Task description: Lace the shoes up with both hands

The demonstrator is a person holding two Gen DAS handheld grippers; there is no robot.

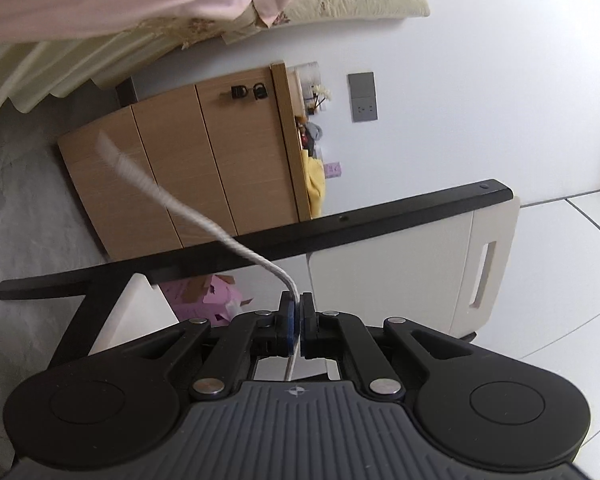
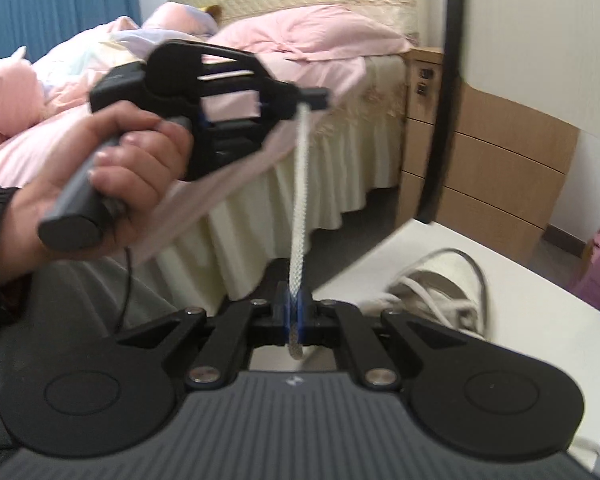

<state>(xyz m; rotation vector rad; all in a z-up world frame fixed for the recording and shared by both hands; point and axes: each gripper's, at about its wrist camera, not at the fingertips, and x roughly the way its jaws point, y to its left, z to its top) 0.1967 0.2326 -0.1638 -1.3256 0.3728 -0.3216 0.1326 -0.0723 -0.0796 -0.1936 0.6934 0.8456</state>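
Behind the grippers stand one pink bed (image 2: 260, 48) and one wooden cabinet (image 2: 492, 152); a black bar (image 2: 446, 92) crosses before them. One shoe (image 2: 440, 292) sits on the white table (image 2: 420, 248), and one lace (image 2: 302, 200) runs taut between the left gripper (image 2: 314, 98) and right gripper (image 2: 294, 312), both clamped on it.

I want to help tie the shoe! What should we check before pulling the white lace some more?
1. Right gripper shut on the white lace: ok.
2. Left gripper shut on the lace too: ok.
3. Lace straight between the two grippers, no knot: ok.
4. Shoe resting on the white table: ok.
5. Lace threaded through the right eyelets: cannot tell, the shoe is blurred.
6. Hand firmly around the left gripper's handle: ok.
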